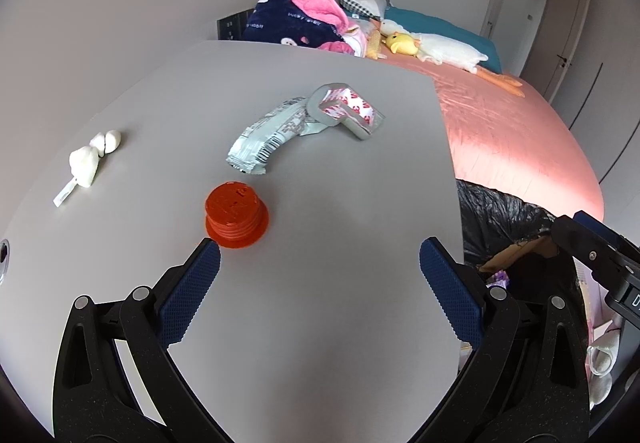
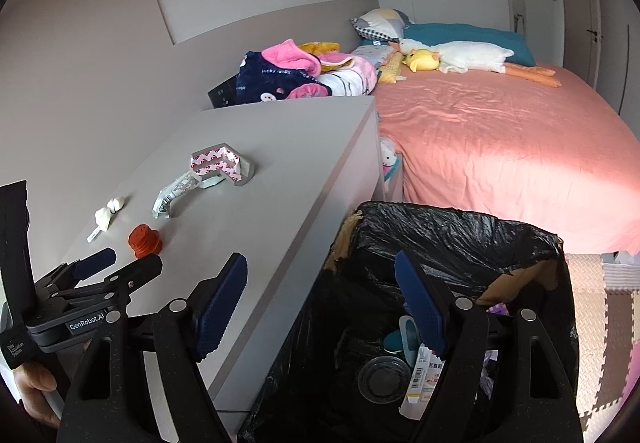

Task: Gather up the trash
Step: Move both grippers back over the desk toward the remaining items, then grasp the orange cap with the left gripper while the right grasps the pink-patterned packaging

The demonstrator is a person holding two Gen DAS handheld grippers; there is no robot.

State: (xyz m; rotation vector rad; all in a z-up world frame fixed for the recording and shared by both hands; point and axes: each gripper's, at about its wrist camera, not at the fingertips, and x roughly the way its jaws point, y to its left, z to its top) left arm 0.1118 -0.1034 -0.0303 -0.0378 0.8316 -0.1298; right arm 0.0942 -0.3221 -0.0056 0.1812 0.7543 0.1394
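On the grey tabletop (image 1: 320, 303) lie an orange ribbed cap (image 1: 235, 215), a crumpled pale wrapper (image 1: 266, 137), a grey bracket with red-and-white tape (image 1: 347, 110) and white crumpled tissue (image 1: 89, 159). My left gripper (image 1: 320, 255) is open above the table, its left finger just short of the cap, nothing between the pads. My right gripper (image 2: 320, 275) is open and empty, straddling the table's edge and the black-lined bin (image 2: 460, 243). The right wrist view also shows the cap (image 2: 143, 239), wrapper (image 2: 176, 195), bracket (image 2: 222, 165), tissue (image 2: 108, 213) and left gripper (image 2: 116, 263).
The bin (image 1: 504, 219) stands right of the table and holds a clear lid (image 2: 382, 377), a carton and other scraps. A bed with a pink sheet (image 2: 500, 147), plush toys (image 2: 456, 57) and piled clothes (image 2: 296, 77) lies behind. Foam mats (image 2: 608, 307) cover the floor.
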